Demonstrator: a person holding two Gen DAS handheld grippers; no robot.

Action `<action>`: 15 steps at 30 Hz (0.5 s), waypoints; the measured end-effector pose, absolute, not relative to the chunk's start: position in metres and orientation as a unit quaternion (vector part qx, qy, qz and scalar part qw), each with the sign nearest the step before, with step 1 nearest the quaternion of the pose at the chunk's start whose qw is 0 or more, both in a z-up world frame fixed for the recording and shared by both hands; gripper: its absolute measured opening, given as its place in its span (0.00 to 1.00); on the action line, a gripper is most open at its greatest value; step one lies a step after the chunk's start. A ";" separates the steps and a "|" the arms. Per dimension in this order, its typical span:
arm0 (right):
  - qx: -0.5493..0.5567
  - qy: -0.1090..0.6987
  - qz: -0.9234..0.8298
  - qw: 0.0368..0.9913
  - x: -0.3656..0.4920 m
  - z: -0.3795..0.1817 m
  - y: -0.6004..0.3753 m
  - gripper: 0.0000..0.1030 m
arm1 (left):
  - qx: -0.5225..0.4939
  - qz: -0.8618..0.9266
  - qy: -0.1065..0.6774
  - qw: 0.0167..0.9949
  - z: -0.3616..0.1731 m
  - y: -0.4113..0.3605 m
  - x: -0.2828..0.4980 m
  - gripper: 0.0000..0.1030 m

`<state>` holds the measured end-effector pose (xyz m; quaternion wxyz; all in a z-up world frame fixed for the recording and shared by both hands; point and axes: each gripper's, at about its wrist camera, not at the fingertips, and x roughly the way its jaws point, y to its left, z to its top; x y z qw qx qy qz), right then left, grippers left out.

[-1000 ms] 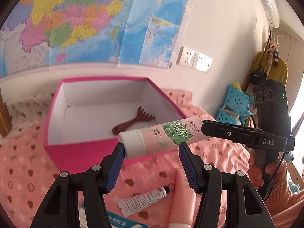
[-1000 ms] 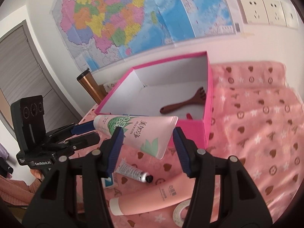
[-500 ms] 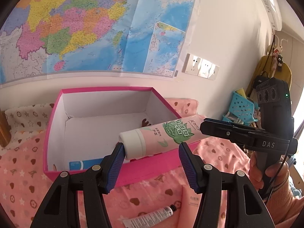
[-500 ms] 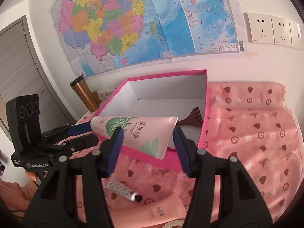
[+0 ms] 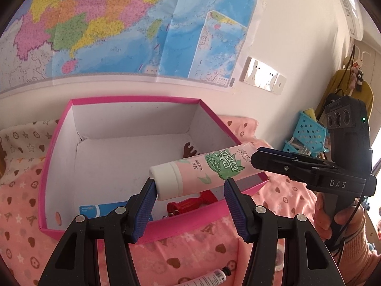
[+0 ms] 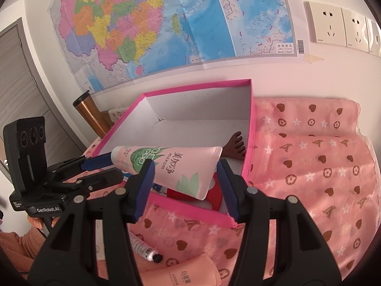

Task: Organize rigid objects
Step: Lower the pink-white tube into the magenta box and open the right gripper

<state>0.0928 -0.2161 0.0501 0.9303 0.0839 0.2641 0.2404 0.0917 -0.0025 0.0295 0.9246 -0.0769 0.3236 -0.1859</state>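
Note:
A pink tube with green leaf print [image 5: 202, 171] hangs over the near edge of the pink box [image 5: 59, 128]. My right gripper [image 6: 184, 177] is shut on the tube's crimped end [image 6: 188, 166]; from the left wrist view its fingers [image 5: 273, 162] clamp that end. My left gripper [image 5: 189, 197] is open; the tube's white cap [image 5: 166, 181] rests against its left pad. The left gripper also shows in the right wrist view [image 6: 100, 166]. The box holds a brown wooden scratcher [image 6: 235, 145], a red object [image 5: 193, 202] and a blue-white box [image 5: 92, 211].
On the pink patterned bedspread [image 6: 309, 166] in front of the box lie a small white tube with a black cap [image 6: 145, 250] and a large peach tube [image 6: 181, 271]. A copper tumbler [image 6: 89, 114] stands left of the box. A map covers the wall behind.
Both grippers and the tube have moved up and forward over the pink box. More of the box's inside shows now, with the red object and the blue-white box.

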 end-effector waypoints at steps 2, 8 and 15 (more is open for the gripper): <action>0.081 0.268 0.237 0.930 0.096 0.048 -0.215 0.55 | -0.079 -0.182 0.330 0.923 0.025 -0.002 0.096 0.57; 0.065 0.279 0.225 0.931 0.104 0.042 -0.212 0.55 | -0.085 -0.179 0.345 0.918 0.017 -0.002 0.106 0.57; 0.048 0.283 0.214 0.934 0.106 0.040 -0.208 0.55 | -0.080 -0.174 0.354 0.915 0.013 -0.002 0.114 0.57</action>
